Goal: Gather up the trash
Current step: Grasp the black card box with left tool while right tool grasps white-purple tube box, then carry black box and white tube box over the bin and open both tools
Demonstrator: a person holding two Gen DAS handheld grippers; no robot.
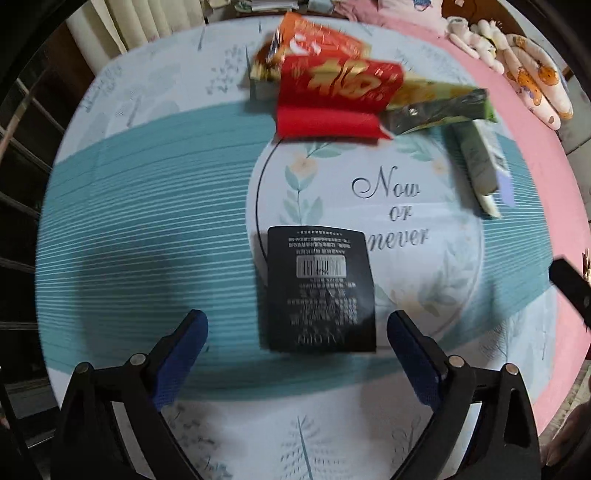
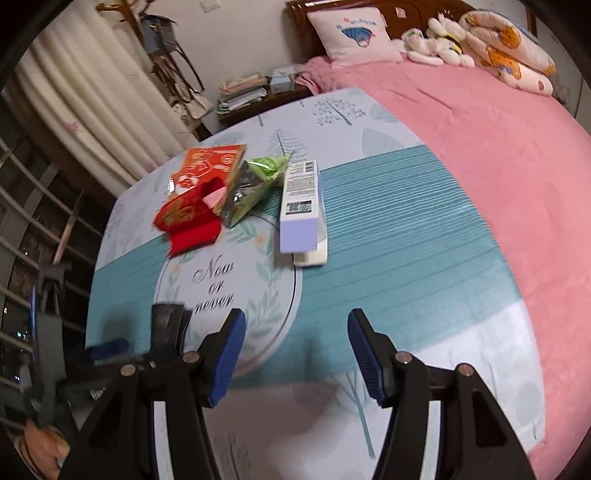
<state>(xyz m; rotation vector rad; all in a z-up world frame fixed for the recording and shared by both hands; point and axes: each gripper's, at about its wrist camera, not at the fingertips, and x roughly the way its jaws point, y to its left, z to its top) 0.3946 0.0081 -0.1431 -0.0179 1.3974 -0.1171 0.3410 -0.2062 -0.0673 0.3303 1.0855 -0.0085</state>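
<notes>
A black box with a barcode (image 1: 321, 291) lies flat on the patterned tablecloth (image 1: 147, 221). My left gripper (image 1: 297, 321) points down over it and is open: the box sits between the blue pads, which do not touch it. Farther back lies a pile of trash: a red packet with gold lettering (image 1: 332, 99), an orange packet (image 1: 314, 37), a green wrapper (image 1: 439, 103) and a pale carton (image 1: 480, 166). My right gripper (image 2: 295, 321) hangs open over the cloth with nothing between its fingers. The pale carton (image 2: 301, 210) and the red packet (image 2: 188, 221) lie beyond it.
A bed with a pink blanket (image 2: 480, 155), a pillow (image 2: 351, 33) and stuffed toys (image 2: 439, 48) borders the table on the right. A nightstand with stacked papers (image 2: 243, 96) stands behind it. A curtain (image 2: 92, 110) and window bars (image 2: 29, 221) are at the left.
</notes>
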